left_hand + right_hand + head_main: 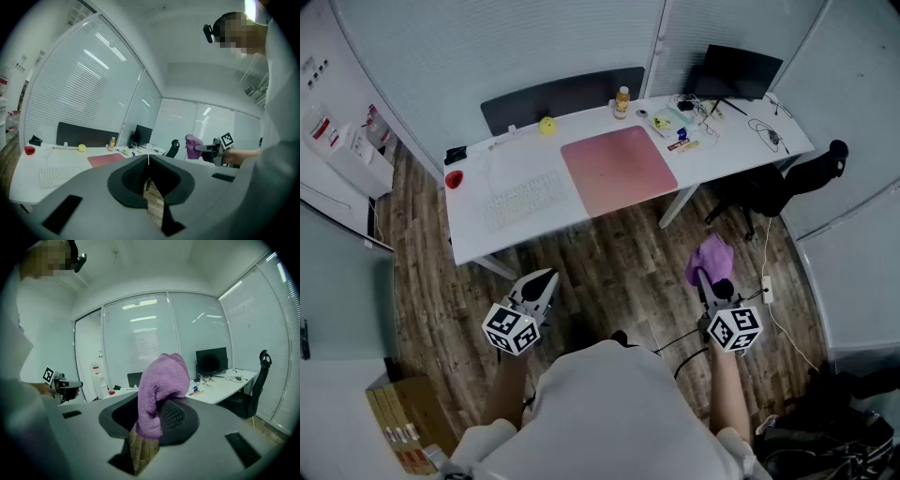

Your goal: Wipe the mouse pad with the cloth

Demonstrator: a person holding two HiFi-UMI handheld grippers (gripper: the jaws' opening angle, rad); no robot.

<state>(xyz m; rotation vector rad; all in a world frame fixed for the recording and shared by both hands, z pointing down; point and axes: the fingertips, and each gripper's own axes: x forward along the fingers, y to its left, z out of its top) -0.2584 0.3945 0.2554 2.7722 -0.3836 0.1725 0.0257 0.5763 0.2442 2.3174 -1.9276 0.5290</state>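
The person stands back from the counter. The right gripper has its jaws clamped on the purple cloth. The left gripper has its jaws pressed together, empty. The pink mouse pad lies on the counter, well apart from both.

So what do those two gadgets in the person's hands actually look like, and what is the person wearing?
Both are alike: the left gripper and right gripper have grey bodies narrowing to dark jaws with ribbed inner pads. Each carries a cube covered in black-and-white square markers. A thin black cable seems to trail from the right one. The person wears a white top.
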